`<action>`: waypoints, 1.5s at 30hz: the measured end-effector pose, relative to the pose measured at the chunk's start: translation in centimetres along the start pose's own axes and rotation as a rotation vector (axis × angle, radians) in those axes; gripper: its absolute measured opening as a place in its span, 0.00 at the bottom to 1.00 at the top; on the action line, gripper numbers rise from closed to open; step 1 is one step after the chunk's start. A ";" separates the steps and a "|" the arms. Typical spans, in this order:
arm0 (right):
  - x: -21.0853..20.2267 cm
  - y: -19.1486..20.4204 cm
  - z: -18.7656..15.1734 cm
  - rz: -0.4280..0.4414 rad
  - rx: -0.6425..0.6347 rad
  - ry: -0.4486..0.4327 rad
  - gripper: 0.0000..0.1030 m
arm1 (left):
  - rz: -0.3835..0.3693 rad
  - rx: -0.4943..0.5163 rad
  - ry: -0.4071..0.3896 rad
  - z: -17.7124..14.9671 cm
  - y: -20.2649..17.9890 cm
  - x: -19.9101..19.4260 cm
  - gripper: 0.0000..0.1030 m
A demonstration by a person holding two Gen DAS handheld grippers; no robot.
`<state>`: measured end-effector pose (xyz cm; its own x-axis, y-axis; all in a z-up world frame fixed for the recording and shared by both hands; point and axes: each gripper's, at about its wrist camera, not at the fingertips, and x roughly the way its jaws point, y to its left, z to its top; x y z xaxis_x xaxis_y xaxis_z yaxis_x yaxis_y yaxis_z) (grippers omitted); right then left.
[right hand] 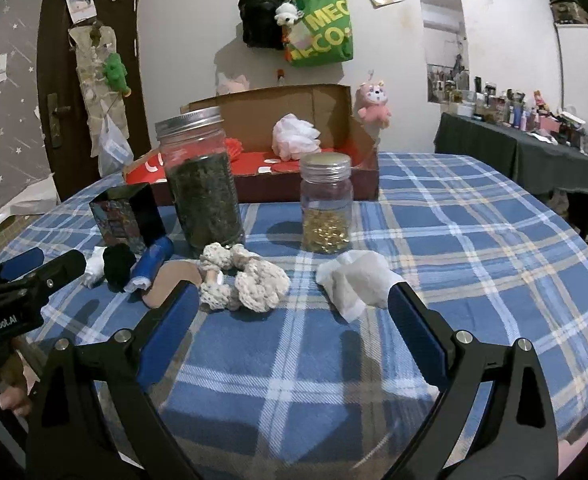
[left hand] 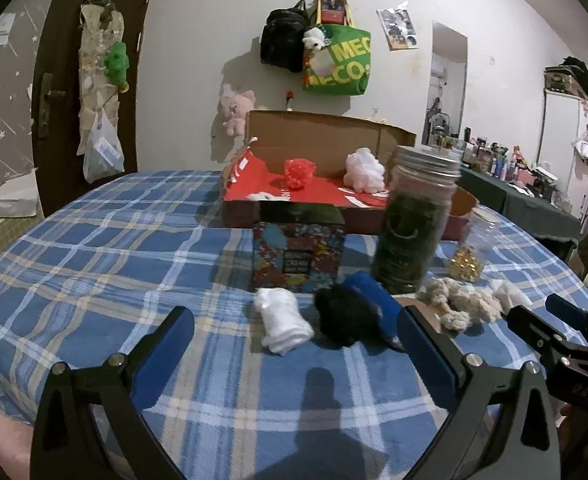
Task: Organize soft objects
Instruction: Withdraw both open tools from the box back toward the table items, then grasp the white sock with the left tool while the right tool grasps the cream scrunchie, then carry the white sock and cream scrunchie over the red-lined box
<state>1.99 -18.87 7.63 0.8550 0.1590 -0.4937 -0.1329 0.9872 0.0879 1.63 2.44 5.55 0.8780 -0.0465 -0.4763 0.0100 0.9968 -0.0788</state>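
Left wrist view looks across a blue plaid tablecloth [left hand: 93, 264], with the left gripper [left hand: 294, 344] at the bottom of the frame, its blue-padded jaws spread wide and holding nothing. Just beyond its fingertips, at lower centre, lie a rolled white sock [left hand: 279, 322] and, to the right and barely apart from it, a fuzzy black sock ball [left hand: 346, 318]. A blue cylindrical roll [left hand: 374, 300] lies against the black ball's right side. Behind these stands a small box with a colourful printed pattern [left hand: 298, 256], and to its right a tall glass jar with a silver screw lid, filled with dark green leaves [left hand: 412, 220]. At lower right a cream knitted scrunchie-like bundle [left hand: 454, 304] lies on the cloth. At centre frame, behind everything, sits an open cardboard box with a red lining [left hand: 318, 196], and inside it are a red mesh puff [left hand: 300, 172] and a white mesh puff [left hand: 364, 170], well apart from each other.

Right wrist view shows the right gripper [right hand: 294, 316] at the bottom, its jaws likewise fully apart and empty. A crumpled white cloth [right hand: 354, 280] lies just inside the right finger's tip, and the cream bundle lies near the left finger. Behind the cloth, at centre, stands a smaller clear jar with a gold lid, partly filled with golden beads [right hand: 326, 208]. At the left edge the other gripper's fingers point toward the socks.
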 end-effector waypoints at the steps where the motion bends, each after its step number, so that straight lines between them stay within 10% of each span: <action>1: 0.3 0.2 0.2 0.009 0.000 0.009 0.94 | 0.003 -0.006 0.006 0.2 0.3 0.2 1.00; 14: 5.1 2.0 1.9 0.094 -0.014 0.150 0.93 | 0.018 -0.023 0.163 1.3 3.3 3.6 0.81; 20: 6.7 1.4 1.6 0.156 0.018 0.235 0.51 | -0.050 -0.016 0.233 0.7 3.0 5.1 0.50; 23: 6.7 1.1 1.5 0.230 0.042 0.242 0.25 | -0.122 0.009 0.241 0.8 2.1 5.0 0.16; 45: 2.1 1.2 3.2 0.178 -0.001 0.075 0.20 | -0.135 0.040 0.140 3.1 0.4 2.1 0.13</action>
<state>5.19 -17.39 9.45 0.7781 0.3313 -0.5337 -0.2789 0.9435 0.1790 4.95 2.92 7.26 0.7922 -0.1860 -0.5813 0.1451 0.9825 -0.1167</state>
